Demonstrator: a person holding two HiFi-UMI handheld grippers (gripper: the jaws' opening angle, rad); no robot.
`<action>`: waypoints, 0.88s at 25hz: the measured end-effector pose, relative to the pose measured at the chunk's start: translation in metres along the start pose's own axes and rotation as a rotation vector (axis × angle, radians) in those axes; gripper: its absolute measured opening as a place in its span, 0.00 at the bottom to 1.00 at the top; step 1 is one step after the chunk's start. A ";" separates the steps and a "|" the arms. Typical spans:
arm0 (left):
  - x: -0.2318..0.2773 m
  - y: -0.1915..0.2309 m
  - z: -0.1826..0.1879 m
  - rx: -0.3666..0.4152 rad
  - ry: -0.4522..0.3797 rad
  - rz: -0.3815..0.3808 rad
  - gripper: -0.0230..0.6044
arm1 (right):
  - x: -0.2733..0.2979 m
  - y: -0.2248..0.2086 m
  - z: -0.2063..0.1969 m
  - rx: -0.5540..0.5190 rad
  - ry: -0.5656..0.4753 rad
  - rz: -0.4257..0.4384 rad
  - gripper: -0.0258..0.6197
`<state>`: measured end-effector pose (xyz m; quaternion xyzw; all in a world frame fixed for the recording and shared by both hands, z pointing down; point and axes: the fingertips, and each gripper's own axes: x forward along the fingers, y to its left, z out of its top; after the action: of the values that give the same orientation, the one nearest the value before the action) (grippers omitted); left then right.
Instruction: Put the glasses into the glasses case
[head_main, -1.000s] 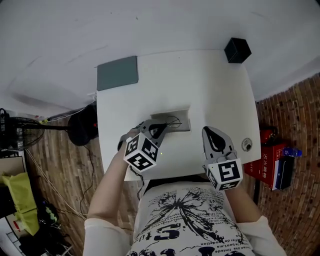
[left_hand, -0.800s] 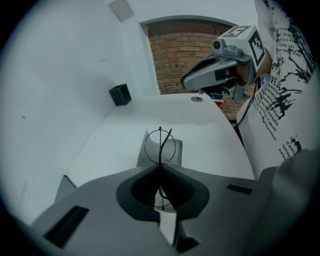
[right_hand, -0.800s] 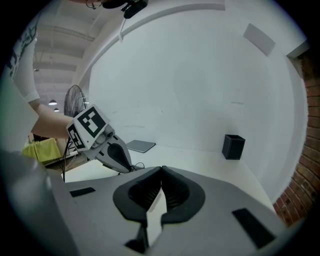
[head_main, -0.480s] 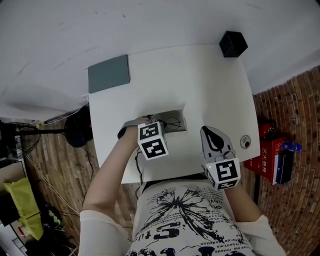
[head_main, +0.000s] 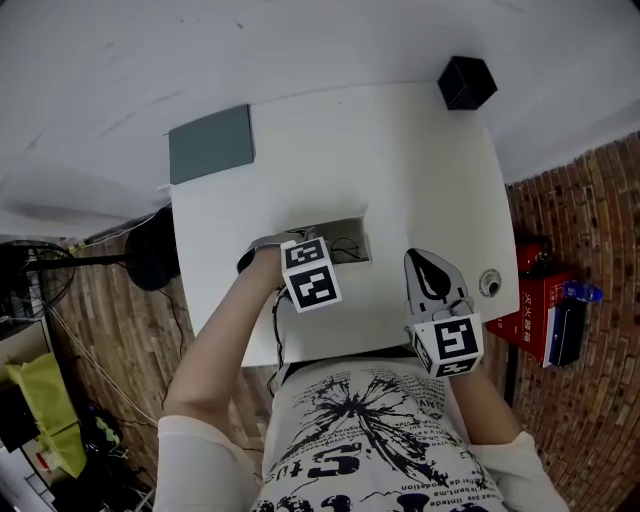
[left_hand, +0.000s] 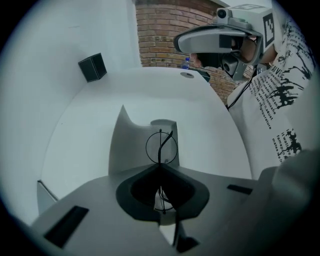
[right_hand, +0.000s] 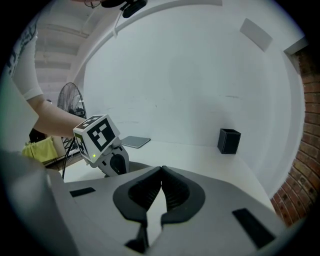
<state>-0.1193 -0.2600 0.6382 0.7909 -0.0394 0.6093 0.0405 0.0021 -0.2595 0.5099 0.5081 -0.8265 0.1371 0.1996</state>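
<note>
Left gripper (left_hand: 160, 169) is clamped on the thin wire glasses (left_hand: 161, 146) at the open grey case (left_hand: 131, 145), a pinch its marker cube (head_main: 312, 273) hides from the head view, right gripper (right_hand: 161, 172) is closed on nothing, grey pad (head_main: 210, 143) and black box (head_main: 467, 82) are well apart.

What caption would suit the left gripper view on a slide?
Left gripper pinches wire-rimmed glasses at the open grey case on the white table.
</note>
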 end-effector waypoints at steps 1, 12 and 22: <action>0.002 0.000 -0.001 -0.004 0.004 -0.005 0.06 | 0.001 0.000 0.000 -0.003 0.002 0.001 0.06; 0.005 -0.003 0.002 -0.084 -0.072 -0.018 0.08 | 0.004 0.002 -0.003 -0.024 0.022 0.007 0.06; -0.031 -0.006 0.013 -0.143 -0.218 0.022 0.31 | 0.000 0.005 0.011 -0.053 -0.004 0.013 0.06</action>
<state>-0.1138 -0.2549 0.6048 0.8471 -0.0956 0.5158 0.0854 -0.0043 -0.2616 0.4998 0.4976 -0.8336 0.1155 0.2103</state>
